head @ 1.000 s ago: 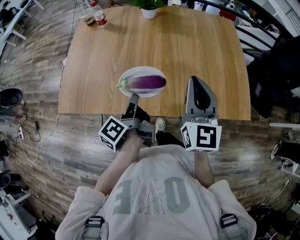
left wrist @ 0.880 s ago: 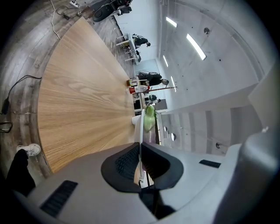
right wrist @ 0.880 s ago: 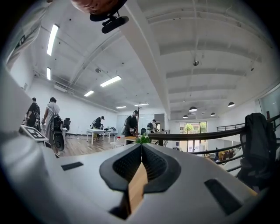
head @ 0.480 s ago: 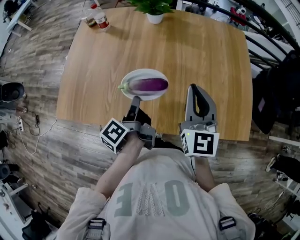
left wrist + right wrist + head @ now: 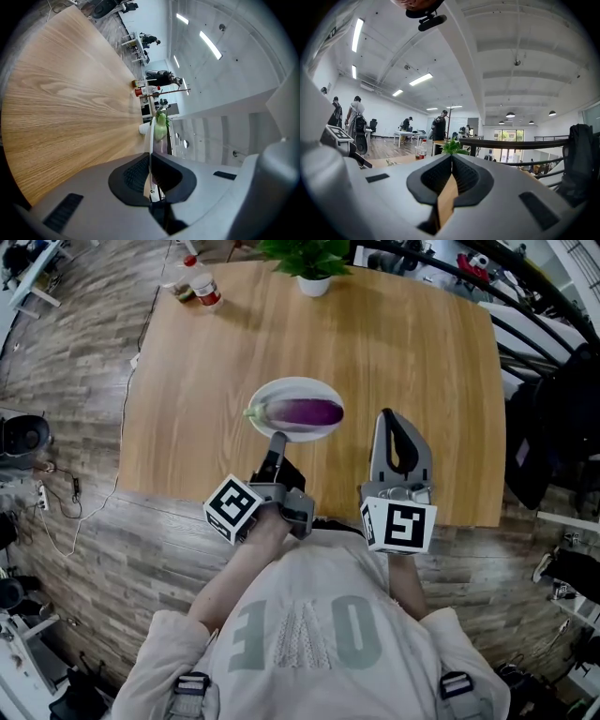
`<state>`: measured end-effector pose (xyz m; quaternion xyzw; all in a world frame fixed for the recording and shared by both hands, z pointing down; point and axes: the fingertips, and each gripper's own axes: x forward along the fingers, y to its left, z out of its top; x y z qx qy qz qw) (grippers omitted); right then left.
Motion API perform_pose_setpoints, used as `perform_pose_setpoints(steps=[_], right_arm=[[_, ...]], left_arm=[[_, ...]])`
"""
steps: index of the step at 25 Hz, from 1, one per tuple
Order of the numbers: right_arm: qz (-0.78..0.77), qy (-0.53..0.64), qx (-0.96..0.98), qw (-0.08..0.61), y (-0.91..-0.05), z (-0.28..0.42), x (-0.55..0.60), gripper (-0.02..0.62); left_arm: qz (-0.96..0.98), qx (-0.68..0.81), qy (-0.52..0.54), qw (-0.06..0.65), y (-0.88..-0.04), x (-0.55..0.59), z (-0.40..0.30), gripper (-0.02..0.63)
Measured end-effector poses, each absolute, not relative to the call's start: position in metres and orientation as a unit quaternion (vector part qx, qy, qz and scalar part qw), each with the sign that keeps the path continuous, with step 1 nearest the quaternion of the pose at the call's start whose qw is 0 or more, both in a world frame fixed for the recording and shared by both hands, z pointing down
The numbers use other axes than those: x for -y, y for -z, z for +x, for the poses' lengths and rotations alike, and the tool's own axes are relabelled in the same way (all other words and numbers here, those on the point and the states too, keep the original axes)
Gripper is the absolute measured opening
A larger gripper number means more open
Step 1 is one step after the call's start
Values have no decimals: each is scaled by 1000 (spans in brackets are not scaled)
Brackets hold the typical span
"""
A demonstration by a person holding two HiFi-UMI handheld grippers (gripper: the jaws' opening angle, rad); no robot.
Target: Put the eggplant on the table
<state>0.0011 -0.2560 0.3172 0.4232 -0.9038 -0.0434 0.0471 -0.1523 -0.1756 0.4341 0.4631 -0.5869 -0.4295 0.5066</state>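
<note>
The left gripper [image 5: 277, 440] seemingly pinches the plate [image 5: 286, 383] rim at six o'clock under the eggplant [image 5: 305, 412]; the right gripper [image 5: 388, 416], at four o'clock, is closed and empty.

Purple eggplant [image 5: 307, 412], green stem [image 5: 253, 412]; white plate [image 5: 291, 386]; light wood-grain table [image 5: 403, 343]; grey-brown floor [image 5: 66, 381].

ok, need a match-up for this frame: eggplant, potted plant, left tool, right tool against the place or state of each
1. eggplant
2. potted plant
3. left tool
4. right tool

A. shut, nothing held
B. lying on the white plate
C. at the far edge of the table
D. shut on the white plate's rim

Pairs: 1-B, 2-C, 3-D, 4-A
</note>
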Motion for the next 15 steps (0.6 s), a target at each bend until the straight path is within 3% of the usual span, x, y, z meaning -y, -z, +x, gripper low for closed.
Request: perform_pose_setpoints(steps=[15], right_arm=[[438, 53, 896, 51, -313, -10, 241, 20]], left_arm=[[481, 559, 421, 528, -440, 186, -153, 18]])
